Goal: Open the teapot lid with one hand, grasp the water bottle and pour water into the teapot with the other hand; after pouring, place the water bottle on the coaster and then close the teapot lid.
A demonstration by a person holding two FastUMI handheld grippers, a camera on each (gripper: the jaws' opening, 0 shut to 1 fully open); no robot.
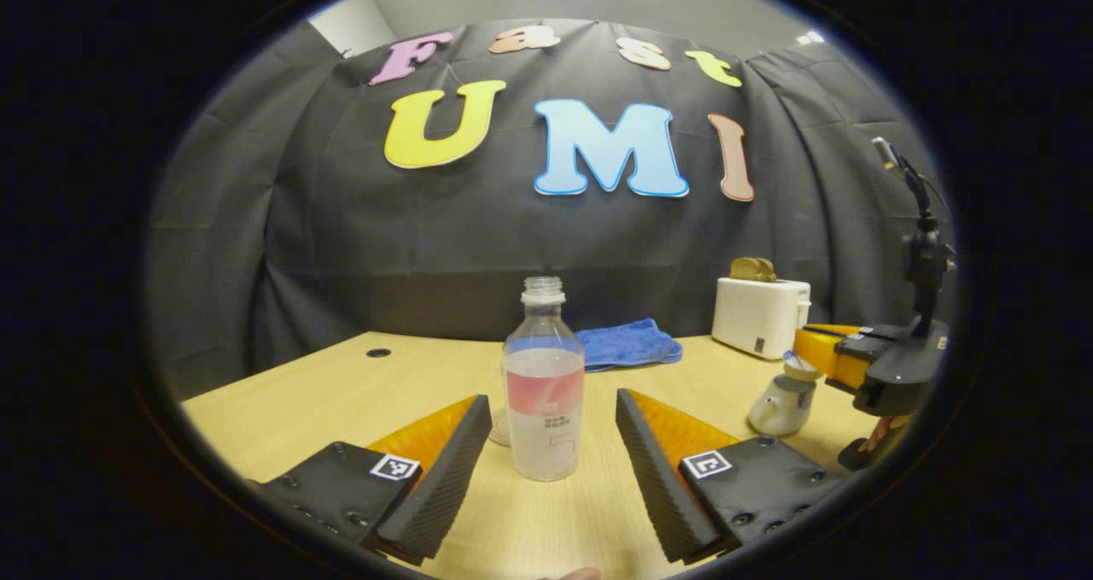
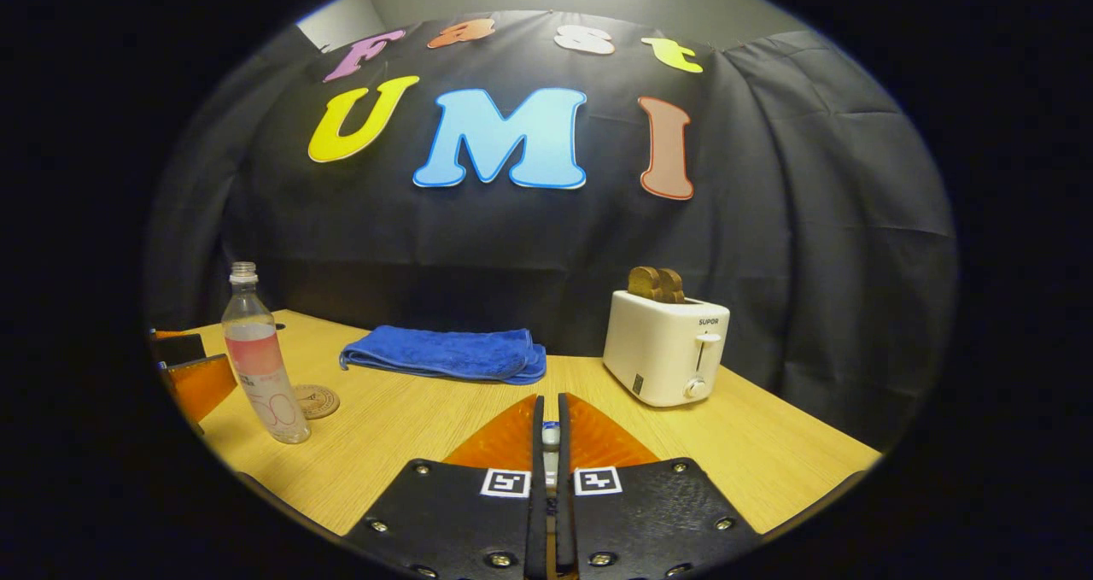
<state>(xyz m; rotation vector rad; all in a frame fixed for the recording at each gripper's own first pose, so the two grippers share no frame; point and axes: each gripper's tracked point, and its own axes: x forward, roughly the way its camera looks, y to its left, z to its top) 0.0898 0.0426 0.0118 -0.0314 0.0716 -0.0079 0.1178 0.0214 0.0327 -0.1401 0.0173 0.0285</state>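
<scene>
While the left claw [image 1: 546, 465] stands spread around the uncapped water bottle [image 1: 544, 383] on the desk [image 1: 324, 392] without touching it, the right claw [image 2: 551, 443] is pinched on the teapot lid's knob [image 2: 551, 434]; the teapot [image 1: 781, 401] sits right of the bottle, the coaster [image 2: 317, 401] just beside it.

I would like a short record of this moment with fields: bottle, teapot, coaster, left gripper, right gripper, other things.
bottle: water bottle upright on table, uncapped, partly full
teapot: teapot on table, right gripper at its lid
coaster: coaster beside the bottle, bare
left gripper: left gripper open, one finger on each side of the bottle, not touching
right gripper: fingers together on something small
other things: blue towel, toaster
</scene>
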